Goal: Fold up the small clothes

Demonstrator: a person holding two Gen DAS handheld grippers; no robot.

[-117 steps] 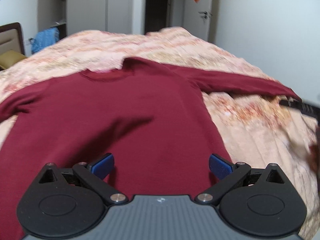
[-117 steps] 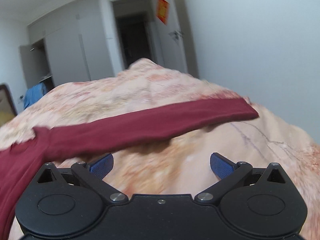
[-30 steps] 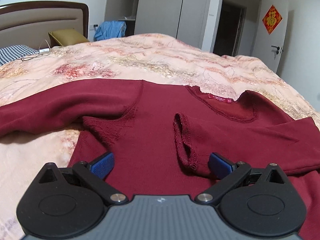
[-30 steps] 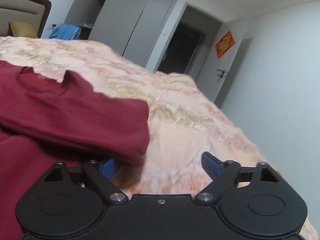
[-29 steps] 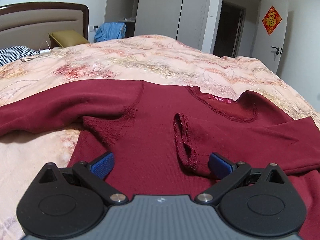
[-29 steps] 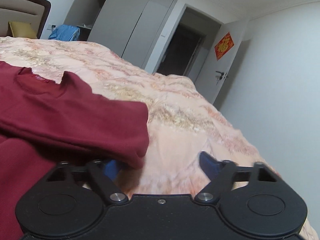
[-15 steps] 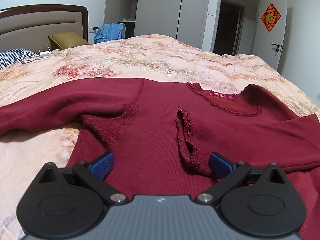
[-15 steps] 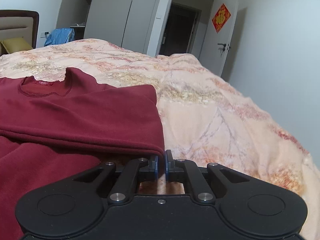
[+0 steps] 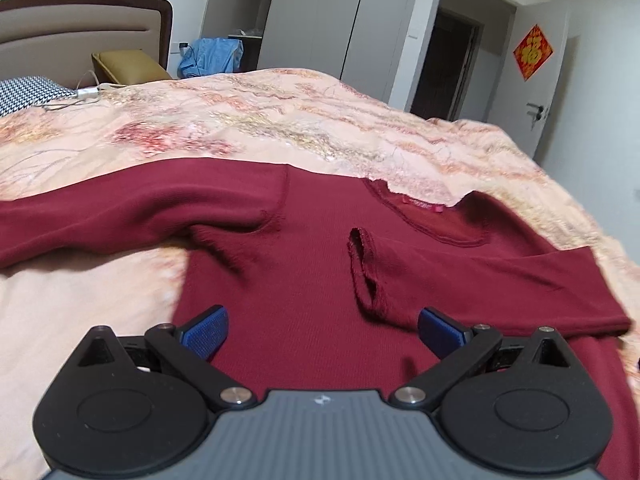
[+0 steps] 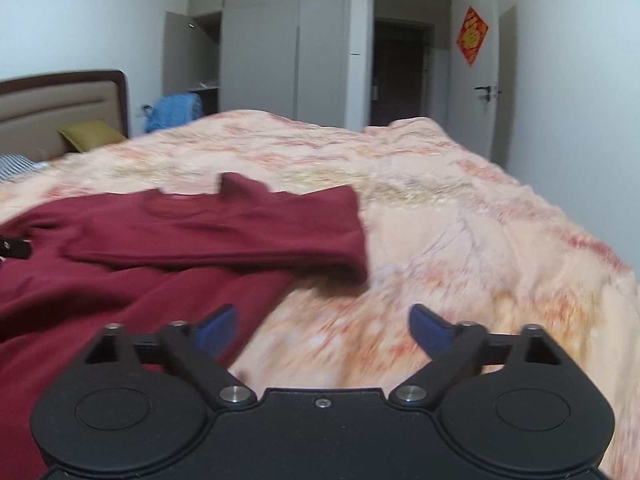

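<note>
Bedroom light falls on a bed (image 9: 280, 132) covered by a peach floral quilt, where a dark red sweater (image 9: 304, 280) lies spread flat, neck toward the far wardrobe.

Nearest the lens, the left gripper (image 9: 323, 330) hovers over the sweater's body, its blue fingers (image 9: 206, 330) spread wide and holding nothing; whether they brush the cloth cannot be told. Just beyond them sits the cuff (image 9: 364, 276) of the right sleeve (image 9: 500, 288), which lies folded across the chest below the collar (image 9: 424, 216). Farther left, the left sleeve (image 9: 120, 216) stretches out straight over the quilt.

Seen from the other hand, the right gripper (image 10: 322, 330) hangs above the sweater's edge and bare quilt, fingers (image 10: 430, 330) equally wide and empty, the folded sleeve (image 10: 224, 236) lying apart ahead of it.

By the look of things, one sleeve fold is done and the other is not yet begun. The next move would likely call for the left gripper to travel out along the extended sleeve, pinch near its end, and carry it across the chest without dragging the body askew.

Behind stand a headboard (image 9: 80, 36), a blue bundle (image 9: 212, 56) and a doorway (image 10: 400, 68).
</note>
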